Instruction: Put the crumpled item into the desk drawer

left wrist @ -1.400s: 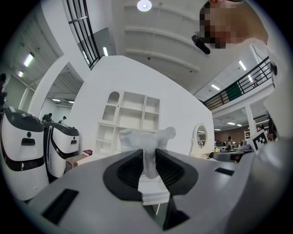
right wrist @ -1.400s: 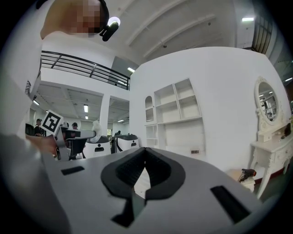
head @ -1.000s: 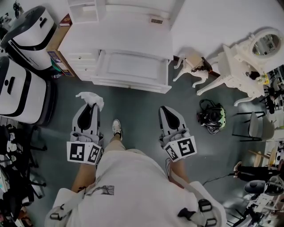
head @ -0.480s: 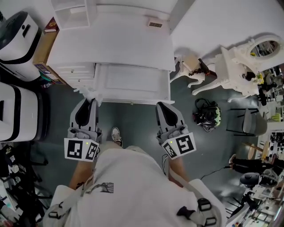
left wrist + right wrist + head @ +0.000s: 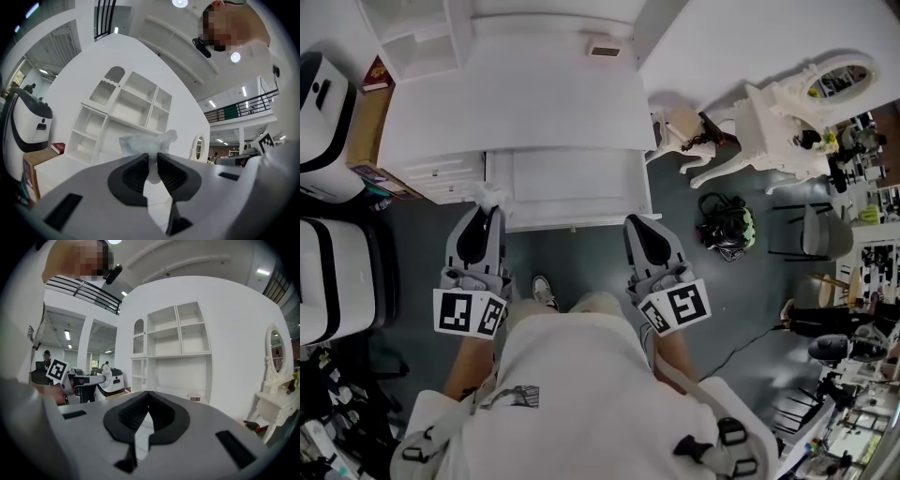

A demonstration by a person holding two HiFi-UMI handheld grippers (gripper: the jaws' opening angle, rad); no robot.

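The crumpled white item (image 5: 146, 142) is pinched between the dark pads of my left gripper (image 5: 153, 165), which is shut on it. In the head view the crumpled item (image 5: 487, 194) sticks out past the left gripper (image 5: 489, 208) at the front left corner of the pulled-out white drawer (image 5: 572, 186) of the white desk (image 5: 516, 103). My right gripper (image 5: 638, 222) hangs just in front of the drawer's right front corner. Seen in its own view, the right gripper (image 5: 148, 394) has its jaws together with nothing between them, and it faces the desk's shelves (image 5: 176, 338).
Two white and black machines (image 5: 328, 272) stand at the left beside a cardboard box (image 5: 364, 122). A white vanity with an oval mirror (image 5: 802, 117), a small stool (image 5: 682, 131), a black and green bag (image 5: 727, 225) and a chair (image 5: 811, 244) are at the right. My shoe (image 5: 546, 292) is on the grey floor.
The person has stepped toward the desk. Both grippers have come up to the drawer's front edge, the left one still carrying the crumpled item, which was over the floor before.
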